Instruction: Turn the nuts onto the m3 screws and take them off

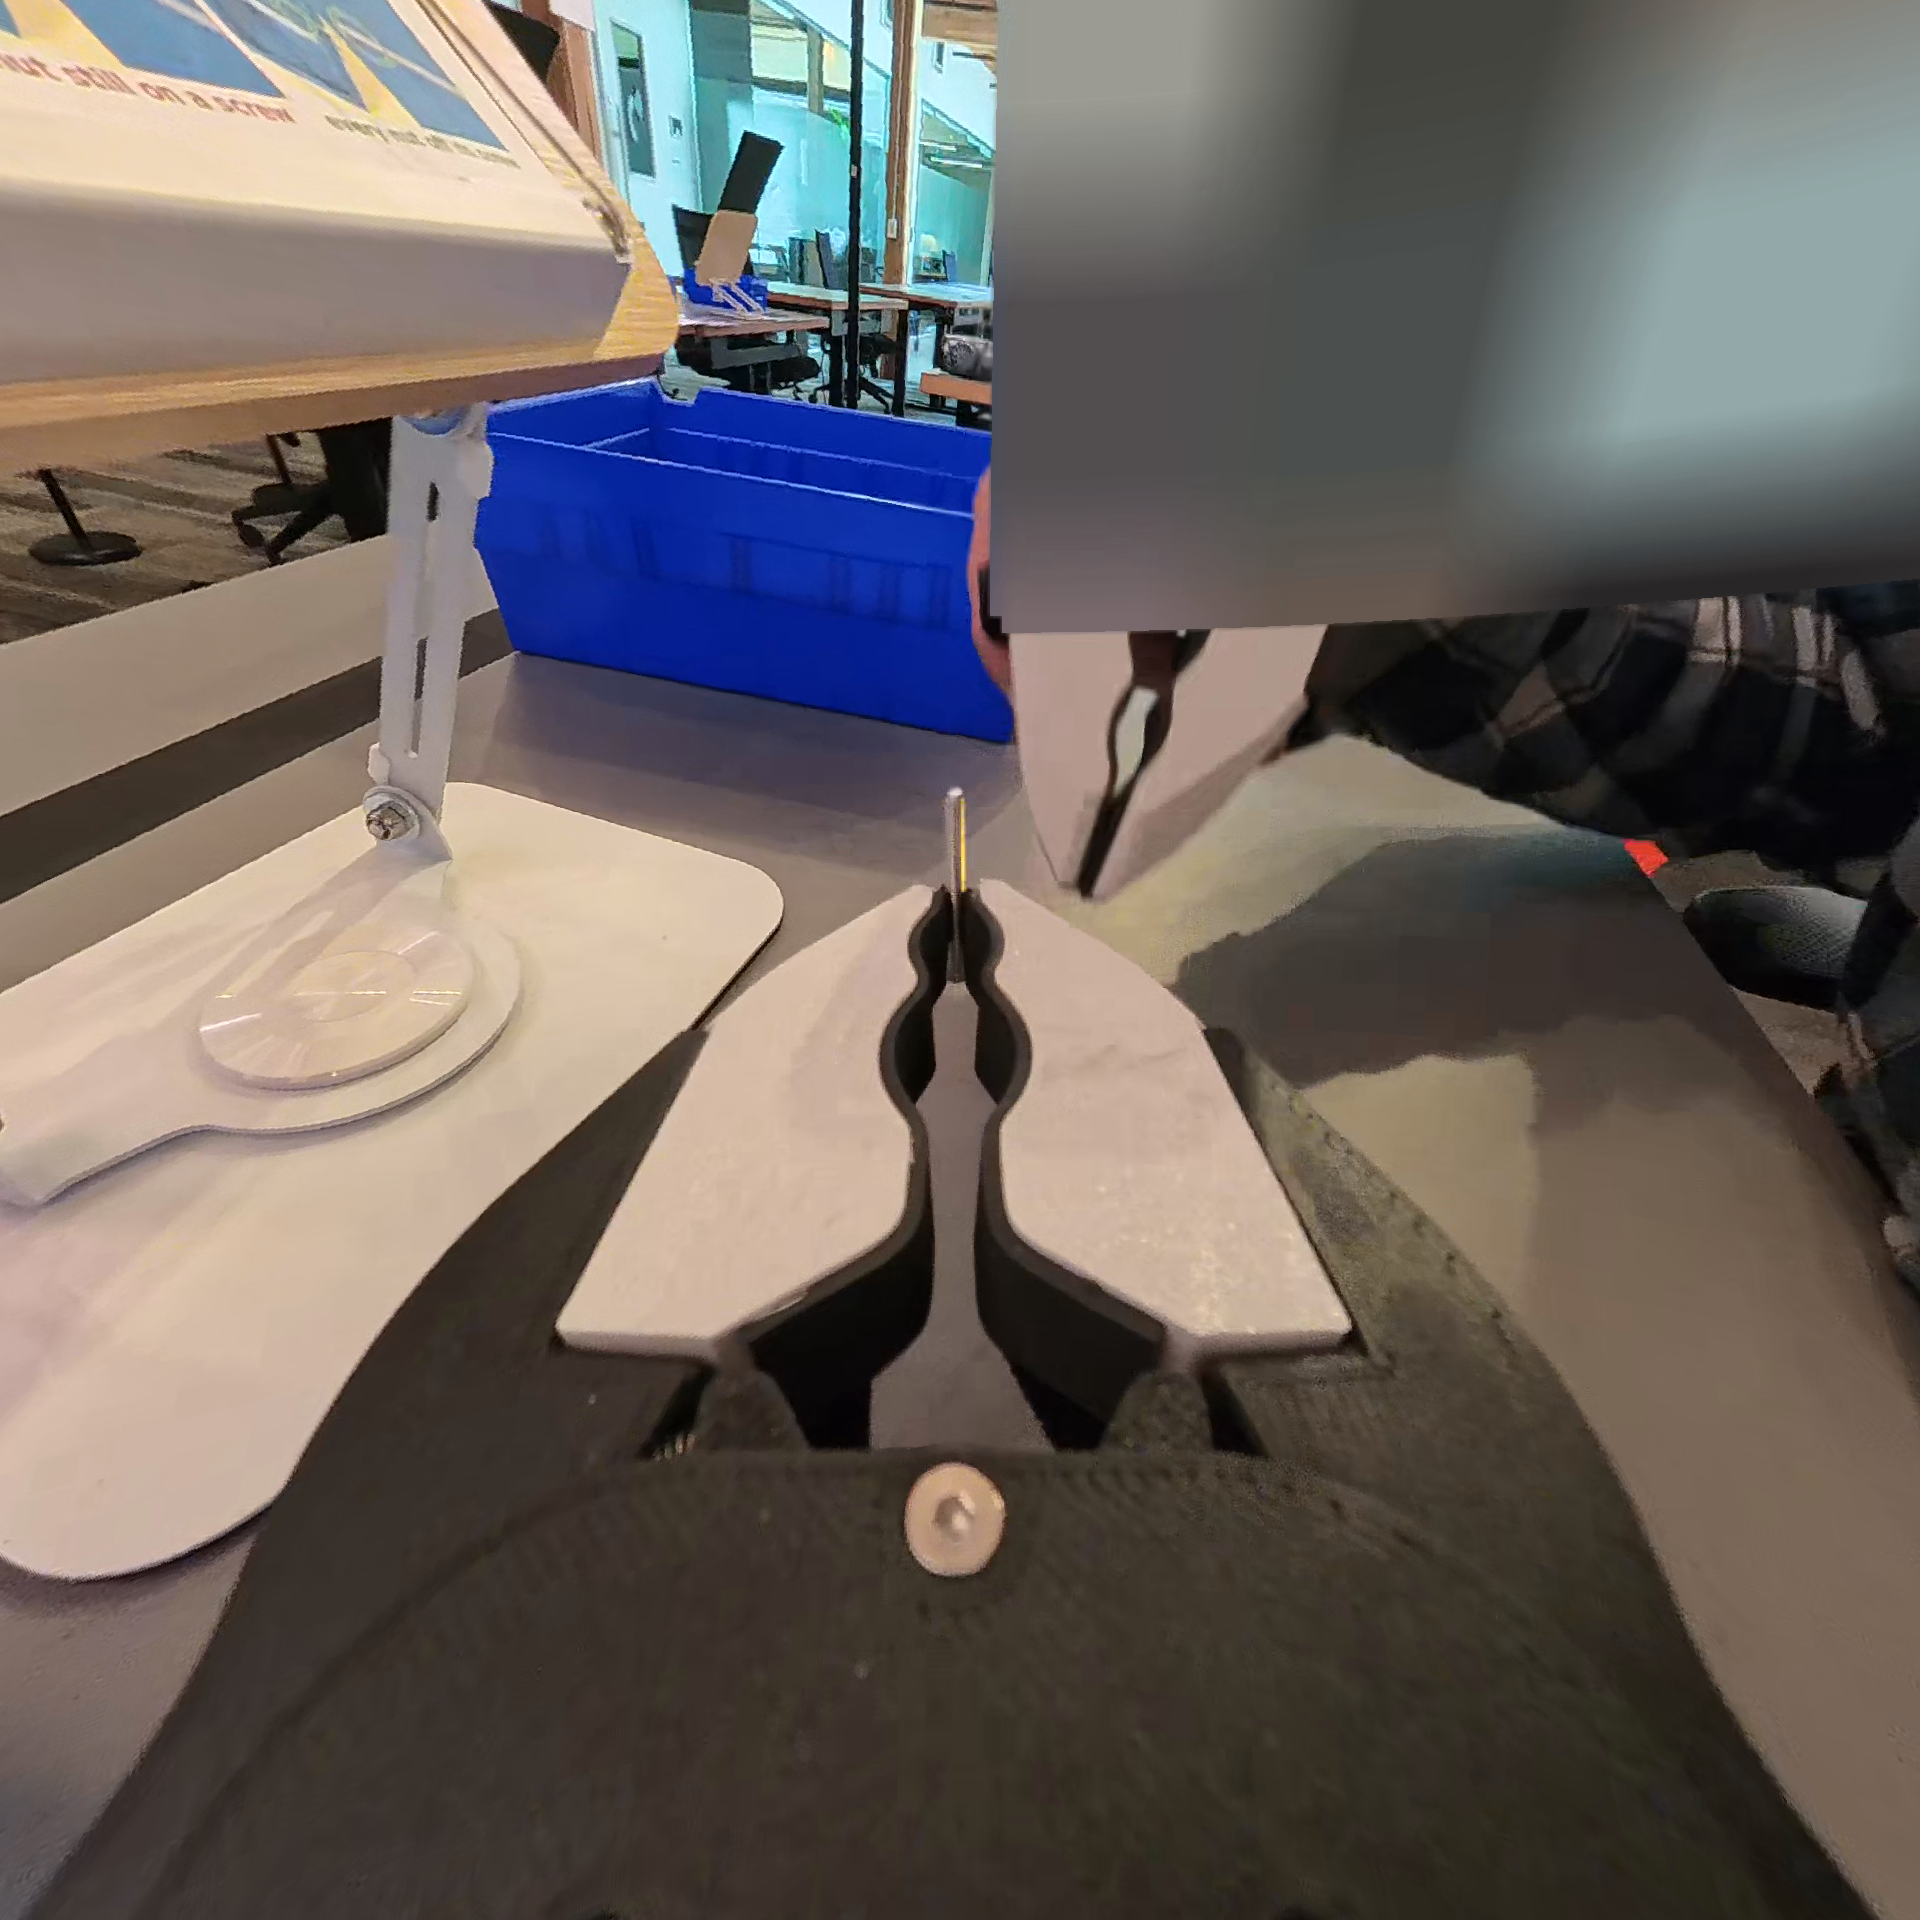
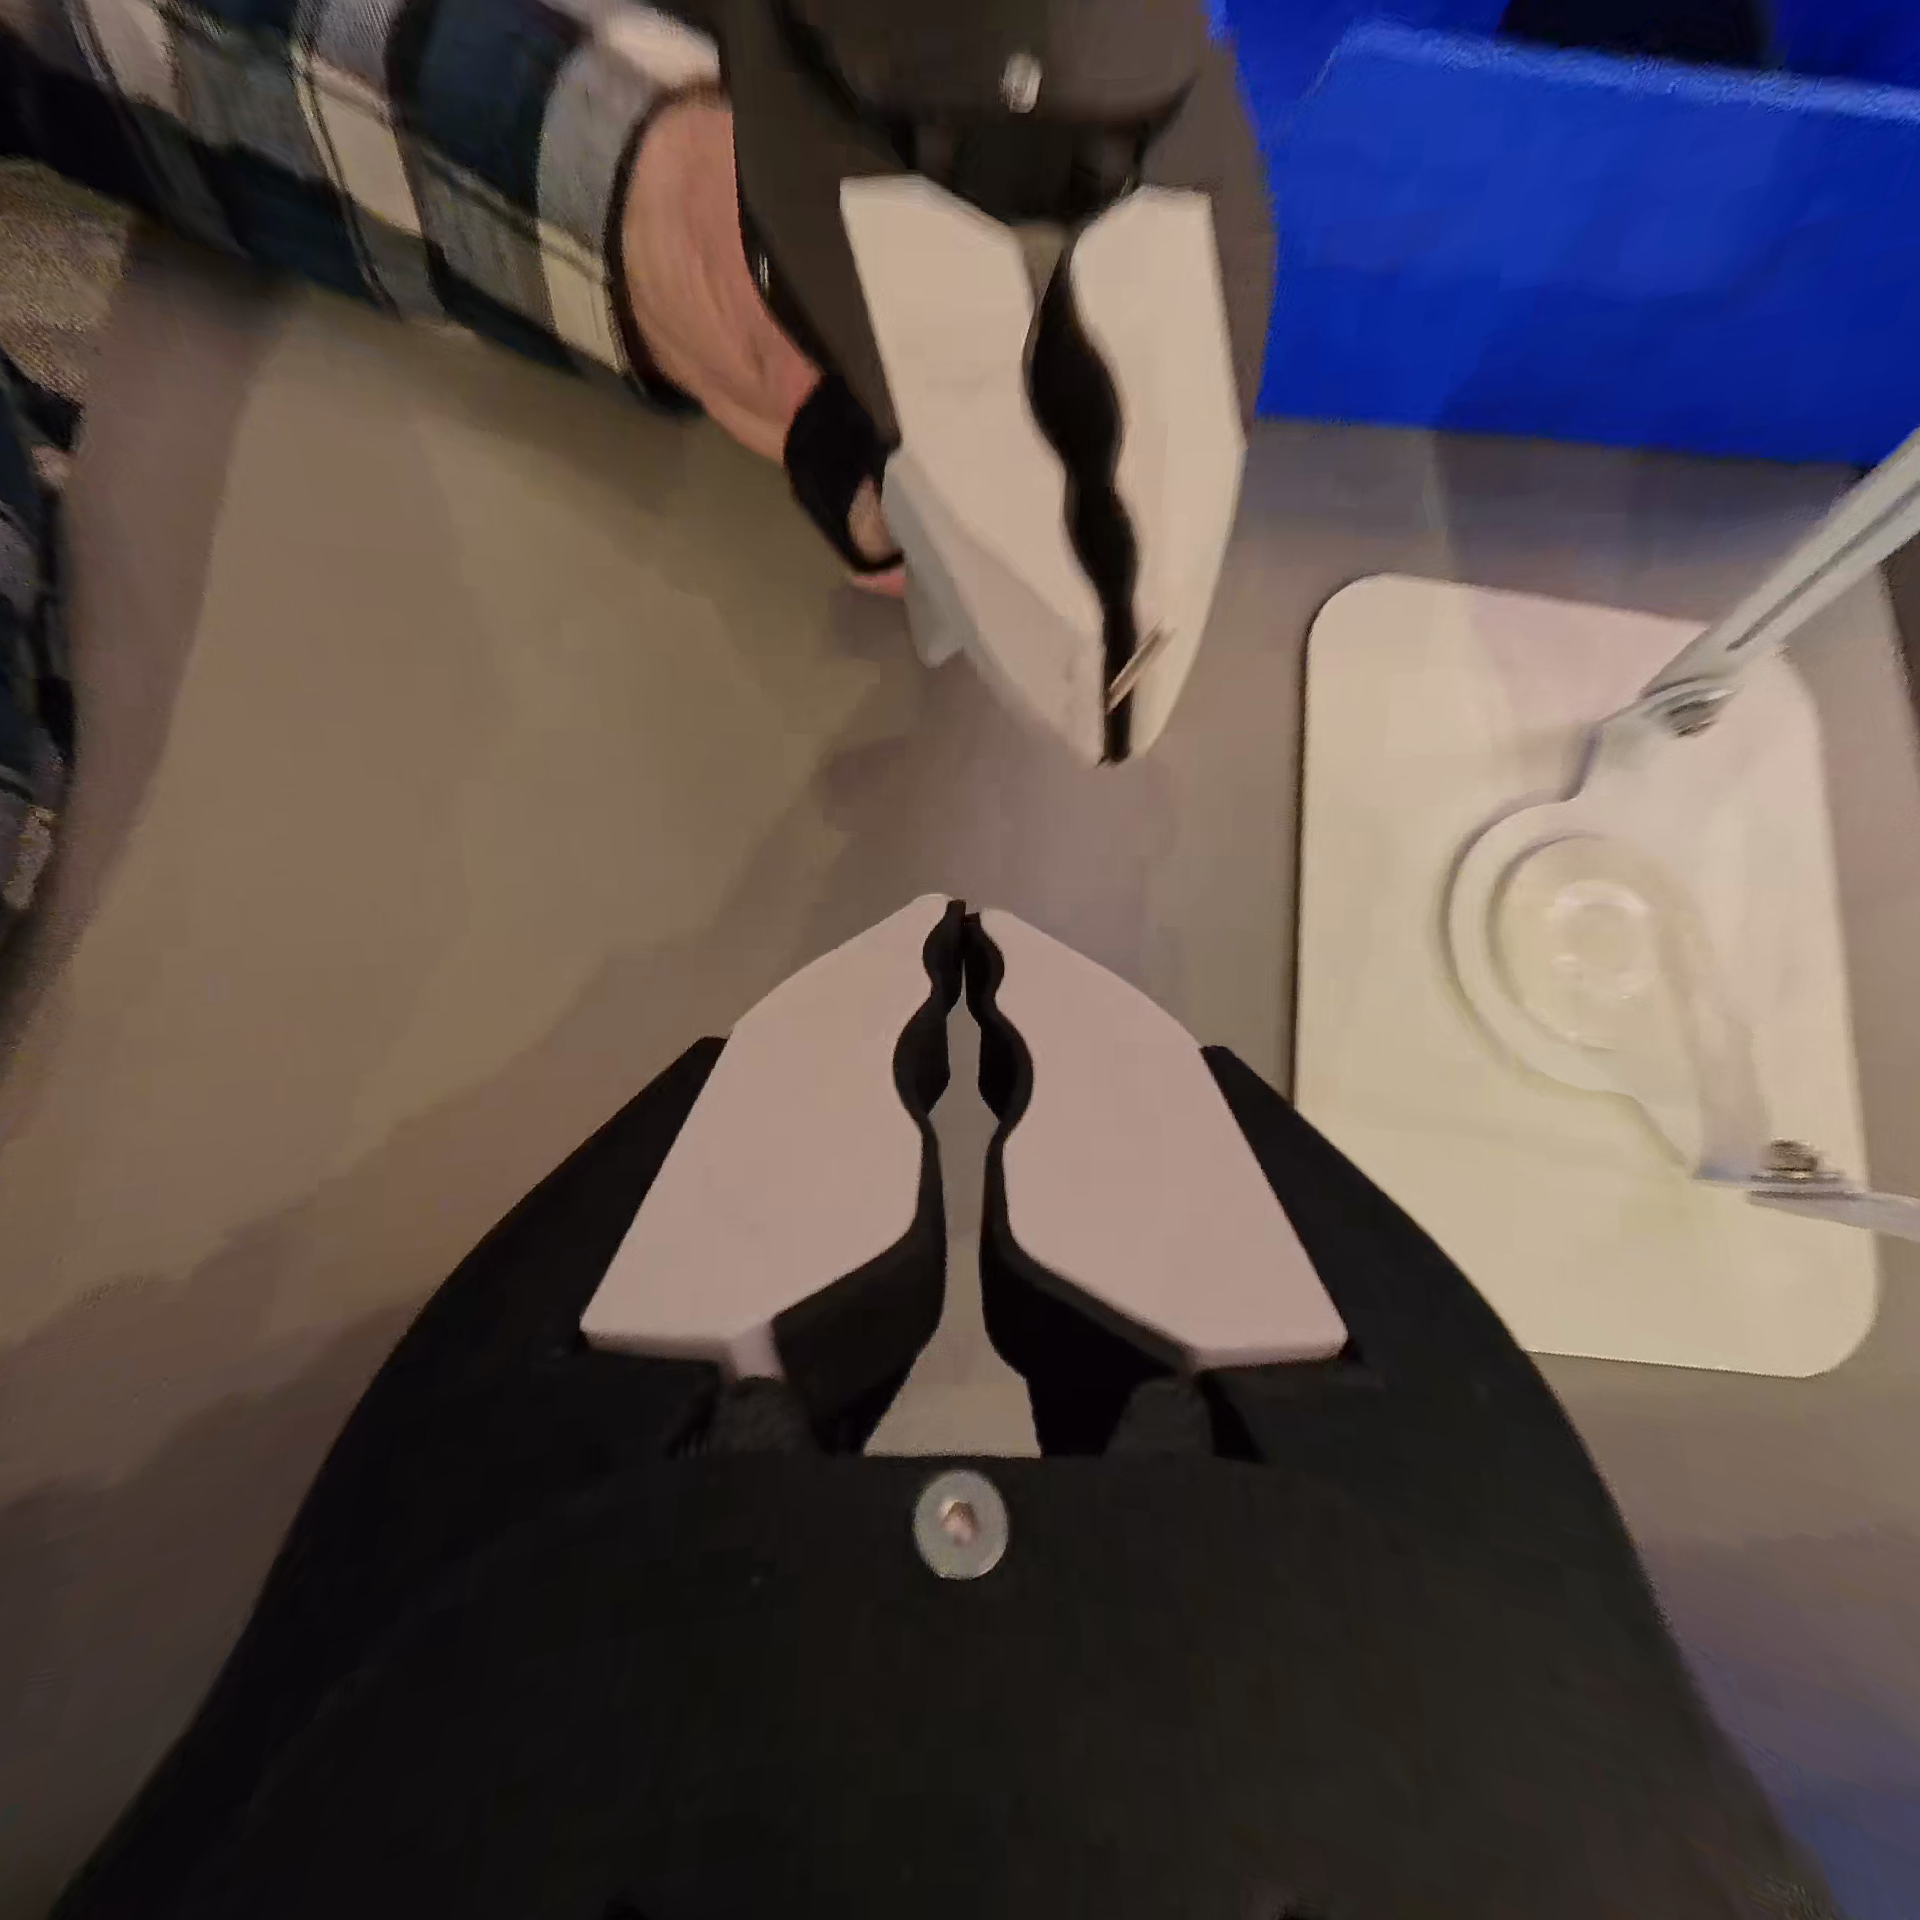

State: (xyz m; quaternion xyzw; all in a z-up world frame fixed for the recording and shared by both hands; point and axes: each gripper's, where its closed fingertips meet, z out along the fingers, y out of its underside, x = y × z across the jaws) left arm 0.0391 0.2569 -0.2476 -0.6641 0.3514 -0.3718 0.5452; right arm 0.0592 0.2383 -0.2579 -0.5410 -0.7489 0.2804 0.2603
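My left gripper [image 1: 958,896] is shut on a thin silver m3 screw [image 1: 955,842]. The screw stands upright and its threaded shaft sticks out above the fingertips, with no nut on it. The right wrist view shows this gripper [image 2: 1114,732] from above with the screw [image 2: 1141,665] lying across its tips. My right gripper [image 2: 958,914] is shut with its pads [image 2: 940,940] together above the grey table [image 2: 468,727], and nothing shows between them. In the left wrist view it [image 1: 1089,878] points down just to the right of the screw and does not touch it.
A blue bin [image 1: 748,551] stands at the back of the table and also shows in the right wrist view [image 2: 1558,260]. A white stand base [image 1: 468,935] [image 2: 1403,727] carries a tilted instruction board [image 1: 260,208]. A person's plaid sleeve [image 1: 1610,707] [image 2: 364,187] lies alongside. Both grippers' tips are close together, under 4 cm apart.
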